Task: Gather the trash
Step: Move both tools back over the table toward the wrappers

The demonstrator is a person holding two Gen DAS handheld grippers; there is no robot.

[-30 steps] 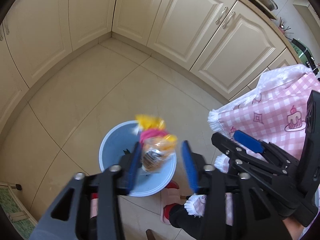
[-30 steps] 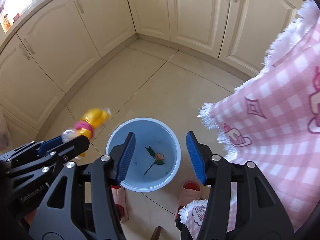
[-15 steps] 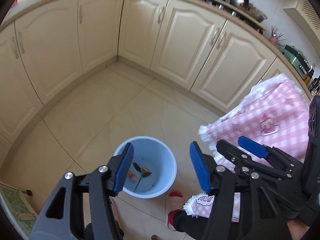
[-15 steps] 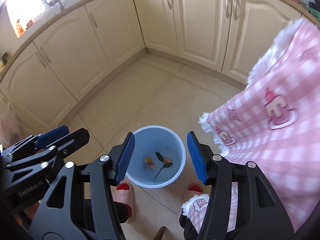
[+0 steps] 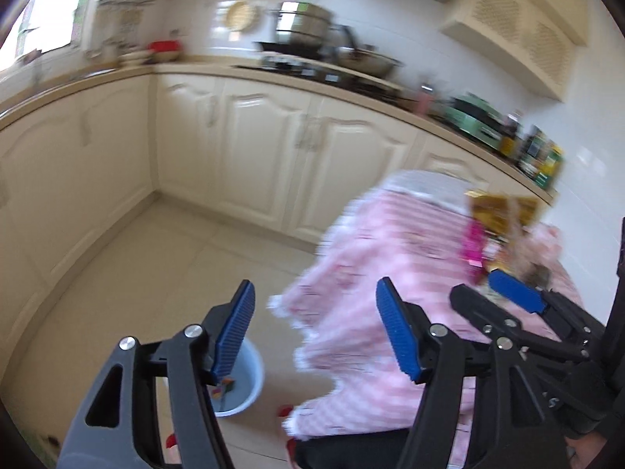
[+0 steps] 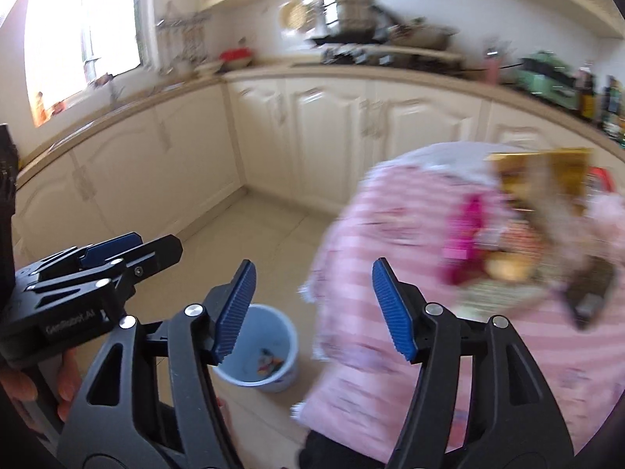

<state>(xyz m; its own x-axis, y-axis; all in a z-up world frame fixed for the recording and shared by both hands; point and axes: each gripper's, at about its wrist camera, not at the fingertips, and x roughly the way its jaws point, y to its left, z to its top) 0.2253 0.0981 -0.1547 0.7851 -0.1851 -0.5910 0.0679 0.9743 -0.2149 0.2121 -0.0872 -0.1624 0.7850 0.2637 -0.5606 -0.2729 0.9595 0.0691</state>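
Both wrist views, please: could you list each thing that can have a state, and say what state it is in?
left gripper: jaws opening, nothing between them.
right gripper: jaws opening, nothing between them.
blue bucket: upright on the floor, a few bits of trash inside.
cabinet doors: closed.
pink tablecloth: draped over the table, wrappers lying on top.
wrappers: on the tablecloth, not picked up; too blurred to count.

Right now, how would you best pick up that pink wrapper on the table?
It is blurred, so this is a guess. The pink wrapper looks long and thin, lying flat on the pink cloth. I would come from above and pinch across its narrow middle with the right gripper, whose jaws are opening with nothing between them.
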